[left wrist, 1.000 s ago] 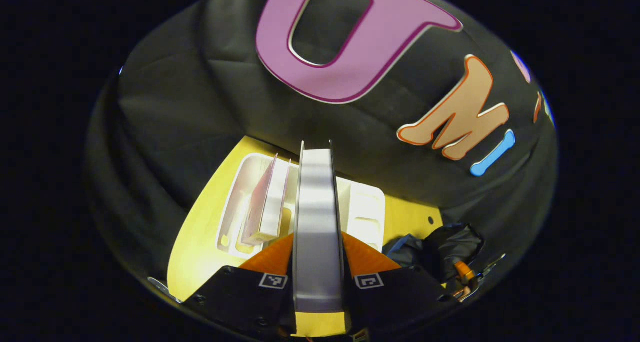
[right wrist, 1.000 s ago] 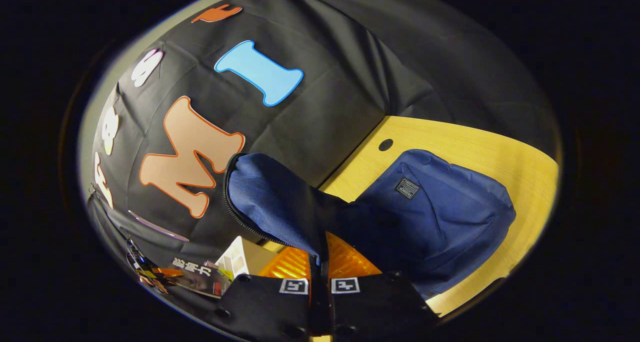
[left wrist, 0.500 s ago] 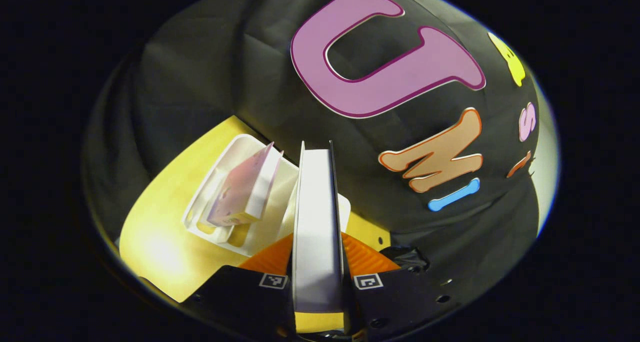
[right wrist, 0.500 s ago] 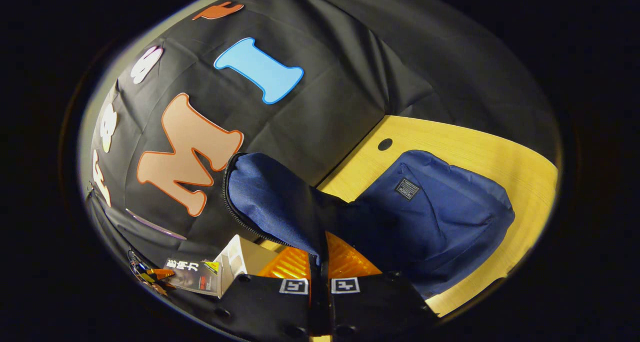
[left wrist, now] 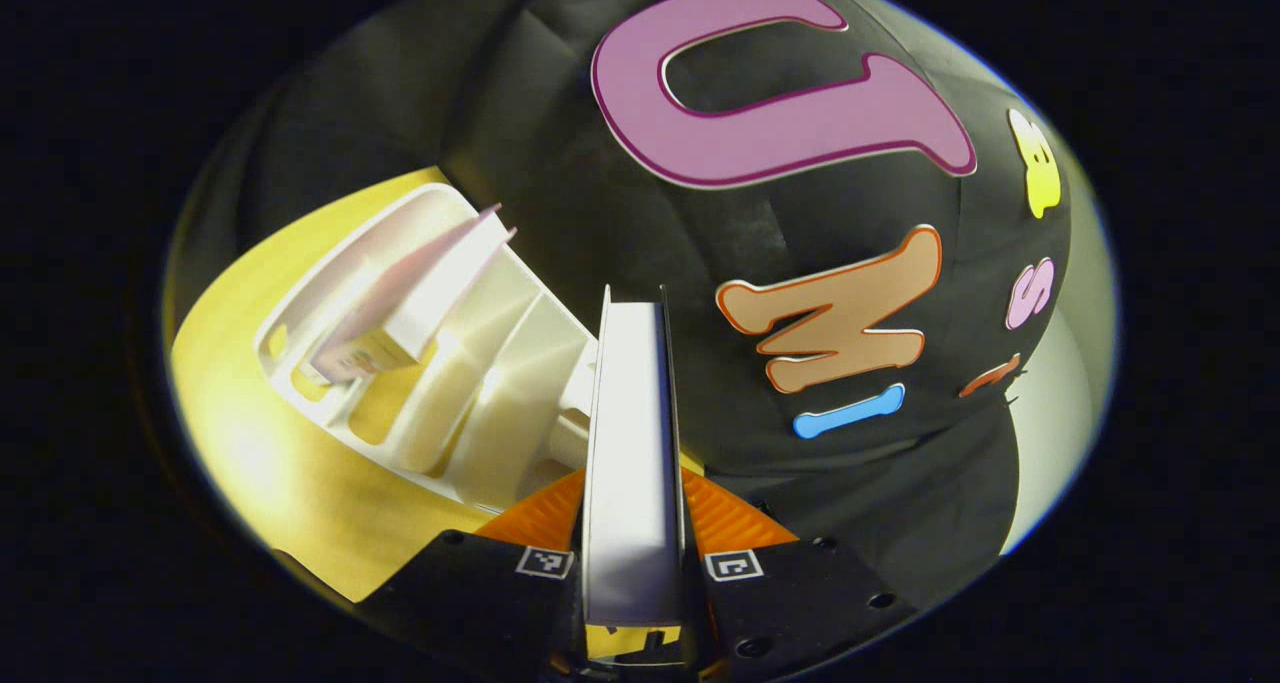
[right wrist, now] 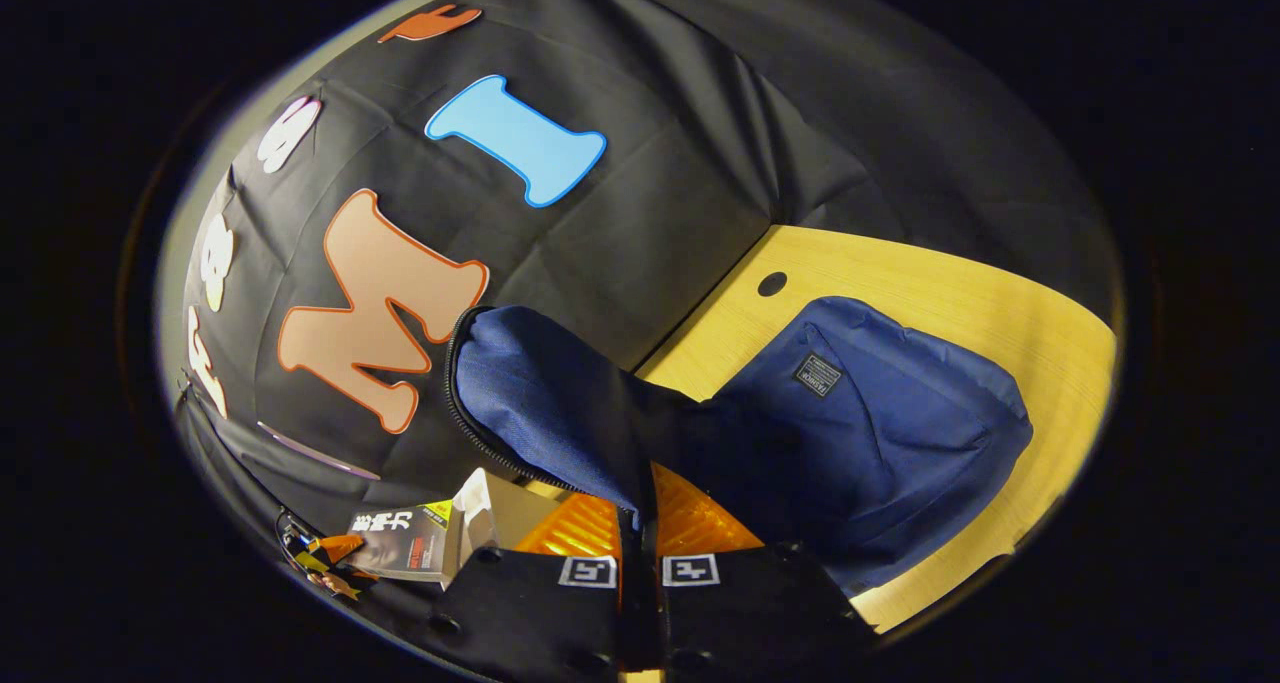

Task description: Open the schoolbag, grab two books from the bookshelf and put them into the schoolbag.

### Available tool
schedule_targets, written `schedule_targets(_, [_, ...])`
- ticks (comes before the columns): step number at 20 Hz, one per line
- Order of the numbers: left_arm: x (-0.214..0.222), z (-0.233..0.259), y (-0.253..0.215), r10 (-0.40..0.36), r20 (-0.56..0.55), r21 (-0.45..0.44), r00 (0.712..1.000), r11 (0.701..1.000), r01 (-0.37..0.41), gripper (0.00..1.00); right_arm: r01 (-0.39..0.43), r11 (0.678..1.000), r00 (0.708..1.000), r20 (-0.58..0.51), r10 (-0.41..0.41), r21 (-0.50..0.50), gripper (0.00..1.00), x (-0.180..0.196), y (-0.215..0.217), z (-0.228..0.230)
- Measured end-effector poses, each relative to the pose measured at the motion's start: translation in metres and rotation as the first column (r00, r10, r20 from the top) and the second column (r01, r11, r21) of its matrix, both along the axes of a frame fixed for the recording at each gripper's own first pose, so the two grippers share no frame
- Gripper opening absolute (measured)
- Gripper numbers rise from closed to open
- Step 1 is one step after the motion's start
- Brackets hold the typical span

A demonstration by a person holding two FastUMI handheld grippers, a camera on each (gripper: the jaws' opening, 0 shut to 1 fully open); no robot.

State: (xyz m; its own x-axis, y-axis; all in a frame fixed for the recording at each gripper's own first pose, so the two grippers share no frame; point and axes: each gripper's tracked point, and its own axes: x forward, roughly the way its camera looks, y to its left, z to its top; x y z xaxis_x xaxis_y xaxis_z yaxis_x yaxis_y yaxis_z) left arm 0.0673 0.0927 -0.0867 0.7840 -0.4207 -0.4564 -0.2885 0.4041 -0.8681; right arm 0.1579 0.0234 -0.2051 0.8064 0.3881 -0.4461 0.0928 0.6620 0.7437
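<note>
My left gripper (left wrist: 634, 523) pinches a book (left wrist: 632, 443) edge-on, both orange fingers (left wrist: 535, 518) pressed on its covers, page block facing me. It stands clear of the shelf (left wrist: 480, 403) — the white rack lies down-left on the yellow table (left wrist: 250, 453), one pink book (left wrist: 400, 293) leaning in a far slot. Nearer slots look vacant. Right of the held book there is only the cloth wall, so open air on that side. The table's near edge is cut off low-left; the rack's right end hides behind the book.

My right gripper (right wrist: 640, 523) is clamped on the bag flap (right wrist: 550, 403), fingers (right wrist: 700, 518) nearly touching with the zipper edge between them, the flap raised. The bag (right wrist: 890, 443) lies on the table (right wrist: 960, 283), body to the right, close to the table's right edge. A bare strip of wood runs behind it to the wall, with a round hole (right wrist: 772, 284) there. The bag's mouth is hidden behind the flap and my fingers; I cannot tell how wide it gapes. Low-left, the other gripper (right wrist: 320, 553) carries the book (right wrist: 410, 543) toward the bag, small and partly cropped.
</note>
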Motion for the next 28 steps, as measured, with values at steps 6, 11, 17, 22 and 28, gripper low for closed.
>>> schedule_targets(6, [0.017,-0.030,-0.079,-0.113,-0.048,0.001,0.992,0.994,0.113,0.33,-0.002,0.999,1.000,-0.006,0.002,0.034,0.03,0.001,-0.002,0.000])
schedule_targets(11, [0.026,-0.056,-0.148,-0.192,-0.097,-0.001,0.977,0.981,0.192,0.33,-0.009,0.999,1.000,-0.005,0.010,0.045,0.03,0.002,-0.001,-0.001])
schedule_targets(17, [0.030,-0.081,-0.211,-0.251,-0.143,-0.017,0.957,0.968,0.251,0.34,-0.019,0.998,1.000,-0.003,0.019,0.059,0.03,0.004,-0.002,0.000])
schedule_targets(22, [0.028,-0.095,-0.256,-0.287,-0.170,-0.038,0.943,0.958,0.284,0.34,-0.023,0.997,1.000,-0.005,0.024,0.080,0.03,0.005,-0.002,0.001])
schedule_targets(28, [0.025,-0.123,-0.297,-0.262,-0.212,-0.107,0.941,0.964,0.244,0.34,-0.038,0.996,0.999,-0.007,0.038,0.083,0.03,0.006,-0.002,0.002])
